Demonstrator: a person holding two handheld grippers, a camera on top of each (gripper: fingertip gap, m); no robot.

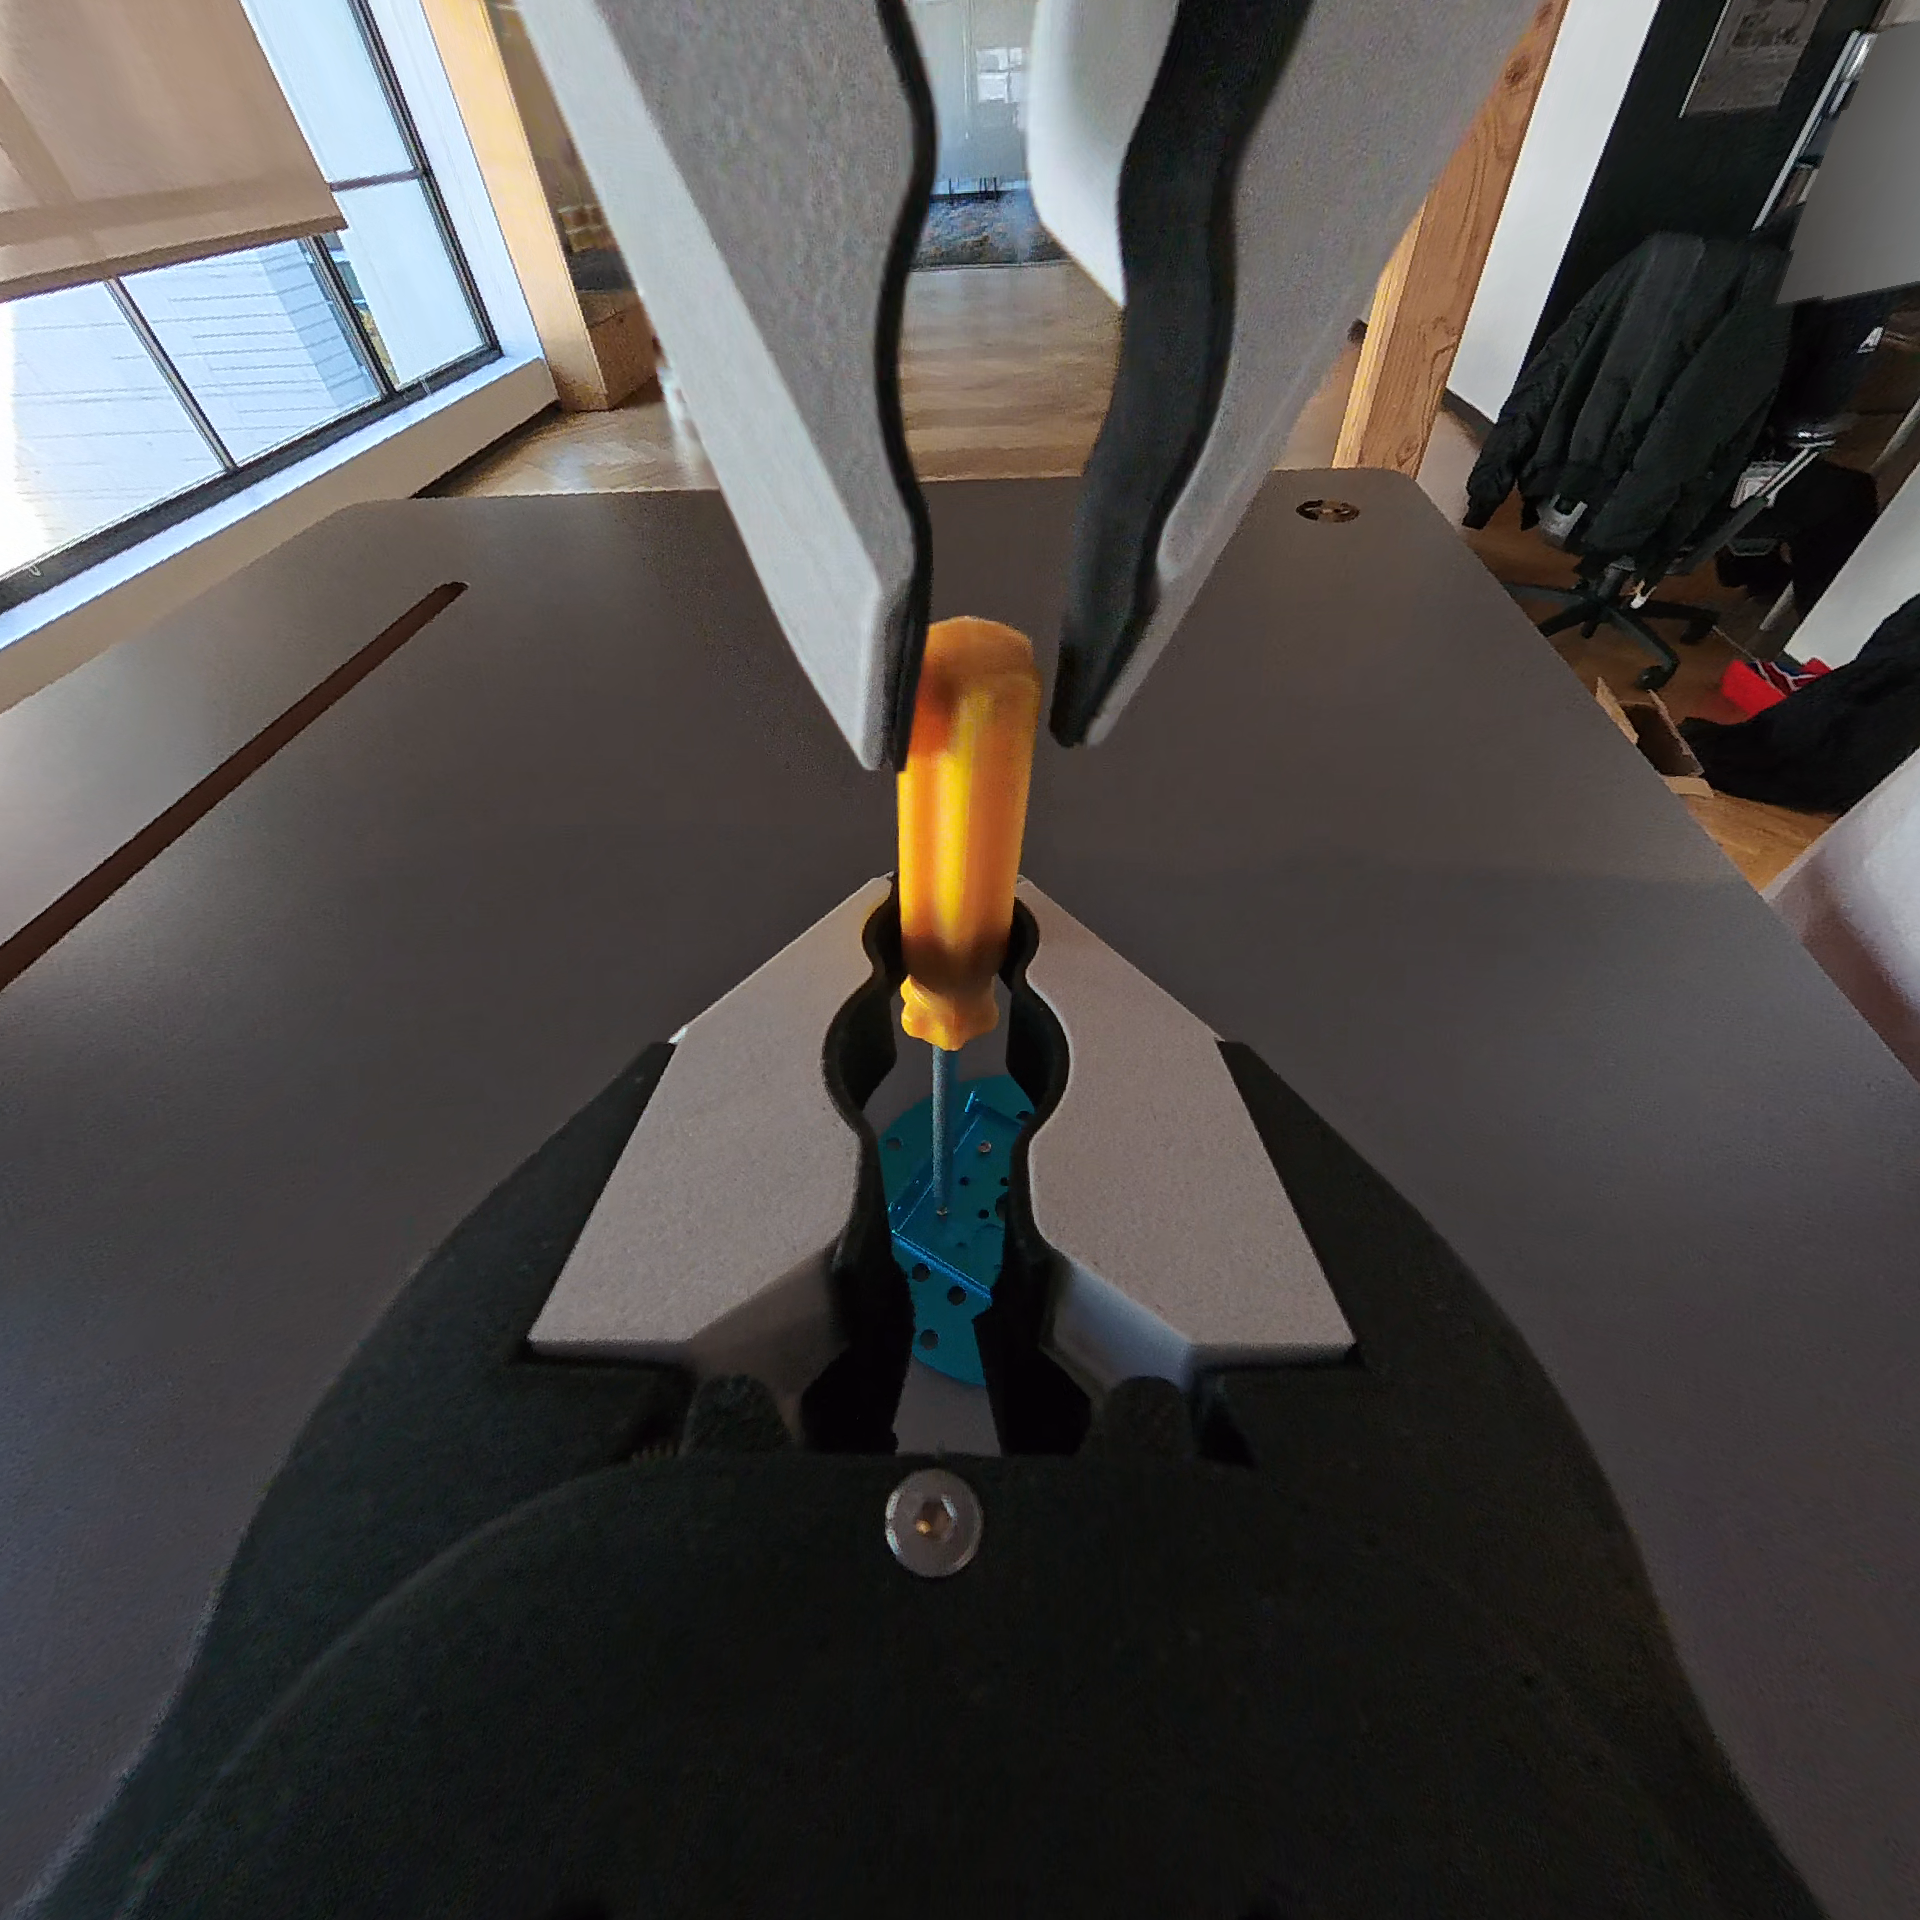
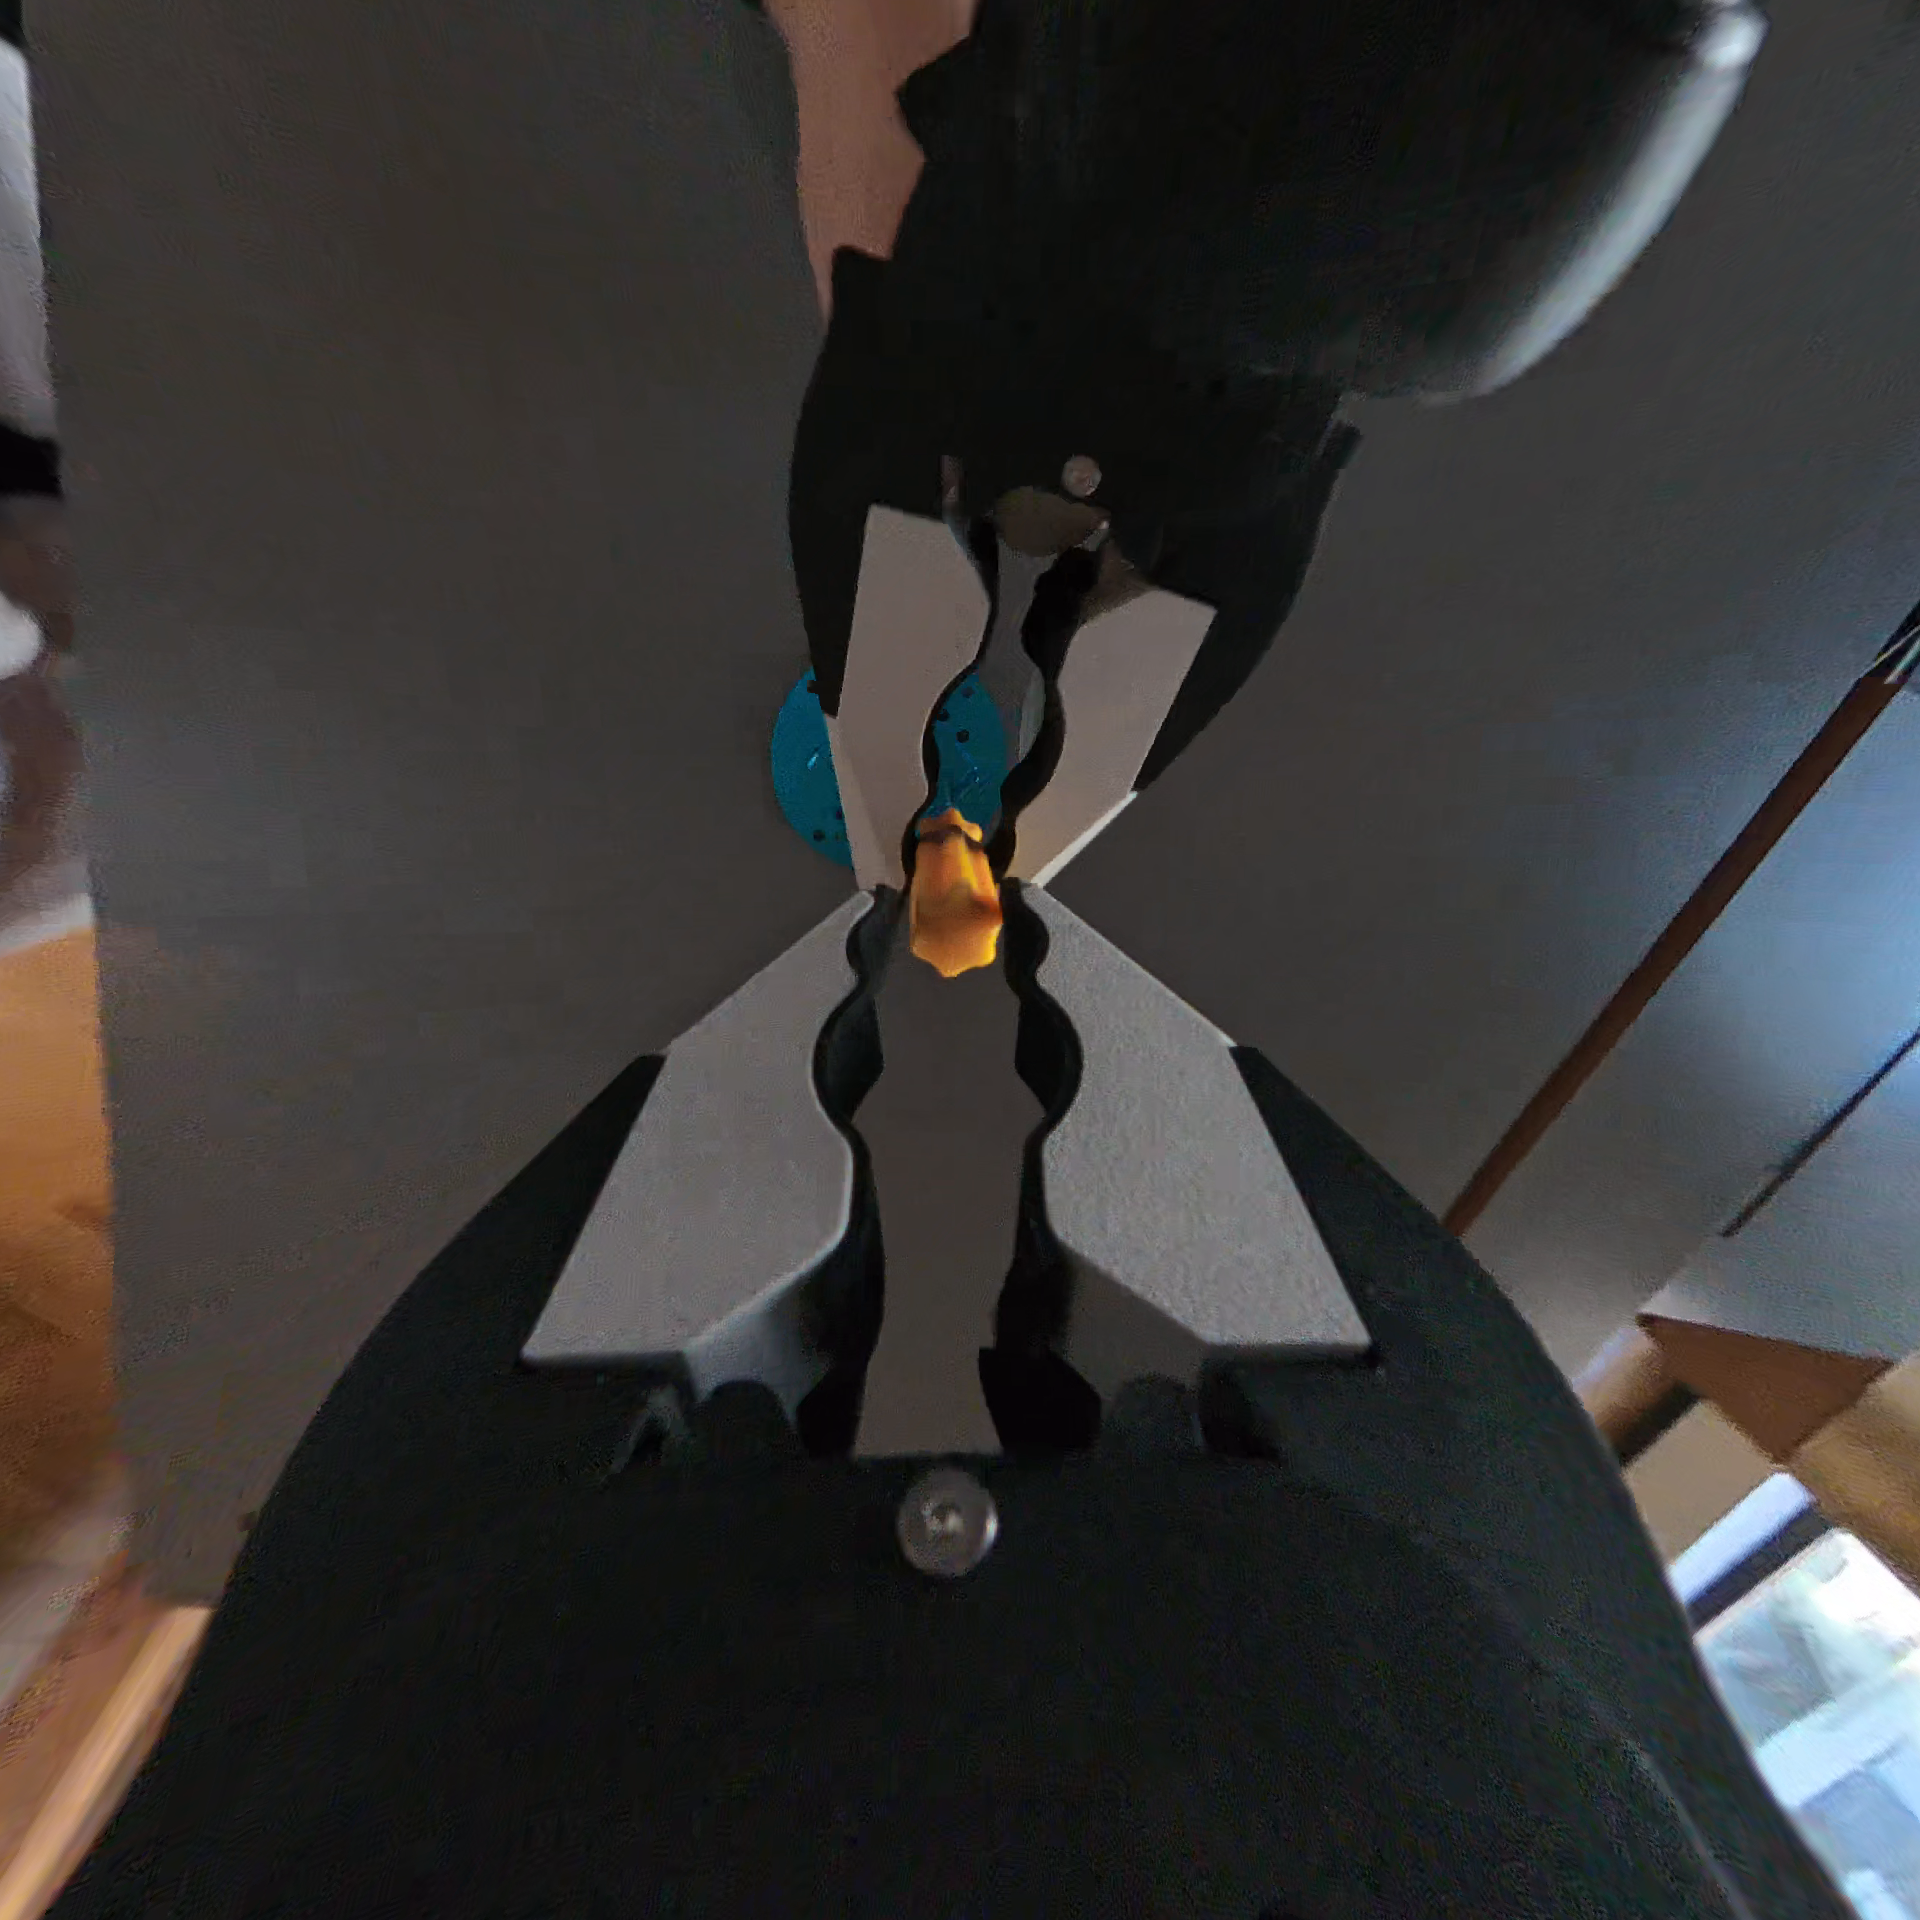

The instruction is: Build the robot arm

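Observation:
A screwdriver with an orange handle [image 1: 966,810] stands upright, its thin shaft tip in a hole of a blue perforated bracket [image 1: 956,1236] on a blue perforated disc [image 1: 940,1340] lying on the dark grey table [image 1: 416,935]. My left gripper [image 1: 958,899] is shut on the handle's lower part. My right gripper [image 1: 977,743] comes from above and is shut on the handle's top. In the right wrist view, my right gripper [image 2: 951,894] flanks the handle's end [image 2: 951,925], with the left gripper [image 2: 951,862] opposite and the disc [image 2: 800,769] partly hidden beneath it.
The table has a long slot [image 1: 239,769] at the left and a round fitting [image 1: 1328,509] at the far right. Beyond it are a window [image 1: 208,364], a wooden post [image 1: 1455,260] and an office chair with dark jackets [image 1: 1662,416]. A hand [image 2: 842,156] holds the left gripper. Tip to tip, the grippers are about 6 centimetres apart. My left gripper's tips are some 35 centimetres from the long slot [image 1: 239,769].

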